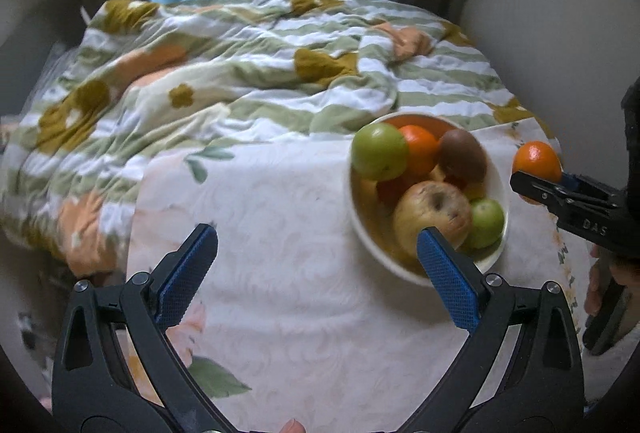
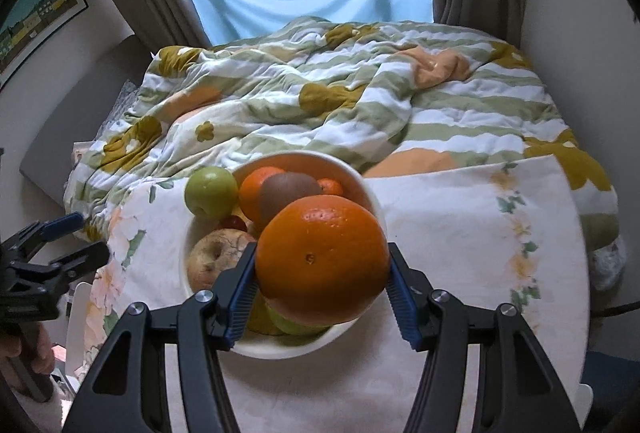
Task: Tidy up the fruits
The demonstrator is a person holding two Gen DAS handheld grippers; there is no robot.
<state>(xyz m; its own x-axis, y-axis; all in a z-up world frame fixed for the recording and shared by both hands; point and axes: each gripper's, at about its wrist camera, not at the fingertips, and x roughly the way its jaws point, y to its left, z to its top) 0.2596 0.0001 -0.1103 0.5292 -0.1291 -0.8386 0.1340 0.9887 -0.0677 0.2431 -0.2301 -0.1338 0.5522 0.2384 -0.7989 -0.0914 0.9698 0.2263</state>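
Orange point(image 2: 322, 261) clamped between the blue pads of the right tongs point(image 2: 322, 273), held in the air. From the right wrist it overlaps the near part of the bowl point(image 2: 372, 201); from the left wrist the same orange point(image 1: 537, 161) sits to the right of the bowl point(image 1: 362, 229), apart from its rim, so it is beside the bowl rather than over it. Whether it is arriving or leaving cannot be told.

Bowl contents: green apple point(image 1: 379, 157) perched at the far left rim, a second orange point(image 1: 420, 149), kiwi point(image 1: 462, 155), a blemished apple point(image 1: 434, 217), a small green apple point(image 1: 486, 223), with a red fruit partly hidden beneath. The pile is heaped to the rim.

Left tongs point(image 1: 316, 245) spread wide and empty, low over the floral cloth point(image 1: 280, 273) to the left of the bowl. Behind lies a striped quilt point(image 1: 240, 73).

Handling note: the pads grip the orange at its widest girth, a sound hold on a round fruit. If it goes into the bowl, it is best lowered into a gap between fruits and released only once it rests, since a heaped pile may shed the rim apple. If it is set on the cloth, it should be placed at rest, as it may roll.
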